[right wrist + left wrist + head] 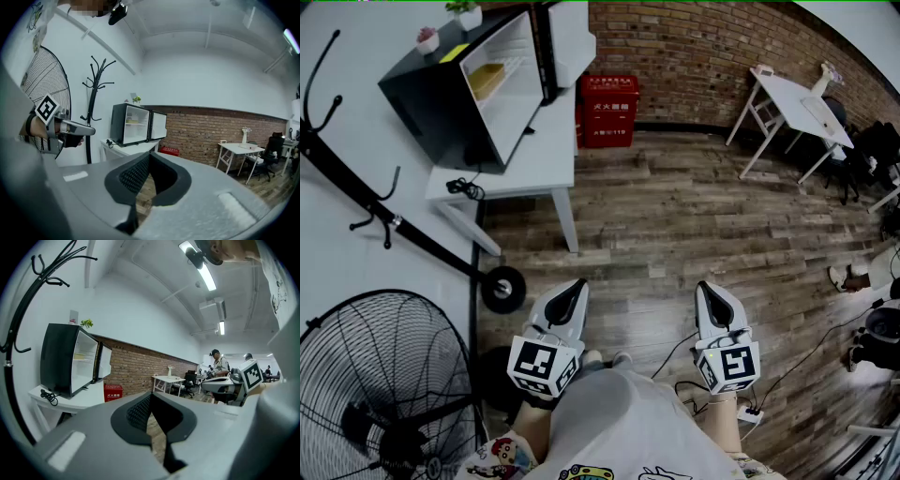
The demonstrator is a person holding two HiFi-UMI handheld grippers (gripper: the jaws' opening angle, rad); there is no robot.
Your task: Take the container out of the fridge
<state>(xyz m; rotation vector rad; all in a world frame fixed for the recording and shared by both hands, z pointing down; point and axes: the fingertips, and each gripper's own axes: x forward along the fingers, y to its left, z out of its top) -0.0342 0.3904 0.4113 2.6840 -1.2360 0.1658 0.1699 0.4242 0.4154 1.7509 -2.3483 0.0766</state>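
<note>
A black mini fridge [450, 89] stands on a white table [539, 159] at the upper left, its door [567, 42] swung open. On the upper shelf inside lies a pale yellow container [486, 80]. Both grippers hover low over the wooden floor, well short of the fridge. My left gripper [575, 287] is shut with nothing in it, and my right gripper [710, 289] is also shut and empty. The left gripper view shows the fridge [70, 359] and container [78, 356] beyond the left gripper [151, 399]. The right gripper view shows the fridge [133, 130] far past the right gripper [149, 159].
A large floor fan [375, 394] and a black coat rack [356, 187] stand at the left. A red box [609, 111] sits against the brick wall. A white desk [797, 103] is at the far right. A black cable [464, 187] lies on the table. A person [218, 364] stands far off.
</note>
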